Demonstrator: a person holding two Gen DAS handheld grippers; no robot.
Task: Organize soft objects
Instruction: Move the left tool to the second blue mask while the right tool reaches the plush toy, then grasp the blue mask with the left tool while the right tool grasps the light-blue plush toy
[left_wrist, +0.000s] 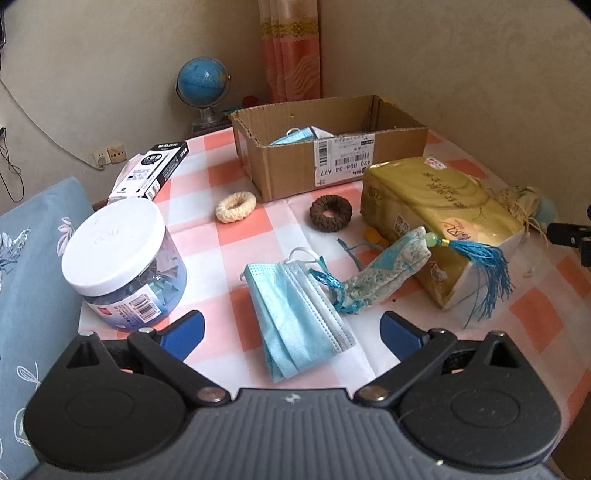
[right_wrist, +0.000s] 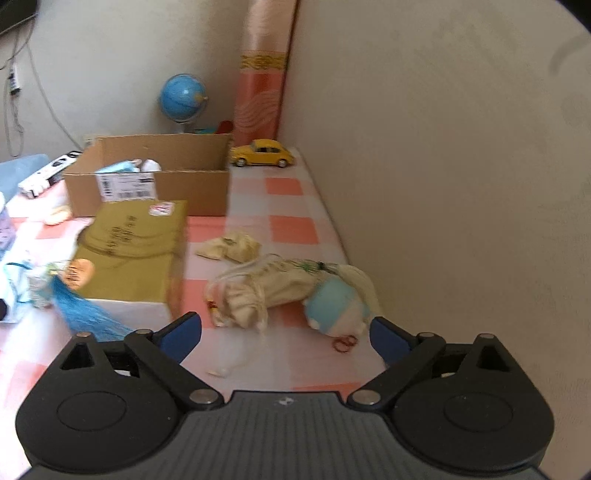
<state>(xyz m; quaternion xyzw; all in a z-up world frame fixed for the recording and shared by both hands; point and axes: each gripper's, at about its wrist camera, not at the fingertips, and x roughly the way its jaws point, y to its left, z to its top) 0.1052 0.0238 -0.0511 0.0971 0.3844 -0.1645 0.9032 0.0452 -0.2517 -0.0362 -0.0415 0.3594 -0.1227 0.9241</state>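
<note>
A blue face mask (left_wrist: 295, 310) lies flat on the checked tablecloth between the wide-apart fingers of my open left gripper (left_wrist: 291, 332). Beside it rests a patterned sachet (left_wrist: 384, 269) with a blue tassel (left_wrist: 487, 266), leaning on a gold tissue pack (left_wrist: 439, 206). A cream scrunchie (left_wrist: 236, 207) and a brown scrunchie (left_wrist: 330, 213) lie before the cardboard box (left_wrist: 288, 173), which holds another mask (left_wrist: 295, 136). My right gripper (right_wrist: 284, 338) is open above a cream drawstring pouch (right_wrist: 266, 291) and a small blue-and-white plush (right_wrist: 338, 306); nothing is gripped.
A clear jar with a white lid (left_wrist: 122, 266) stands at the left, a black-and-white carton (left_wrist: 151, 173) behind it. A yellow toy car (right_wrist: 263, 152) and a globe (right_wrist: 183, 96) sit at the back. The wall (right_wrist: 443, 221) runs close along the table's right edge.
</note>
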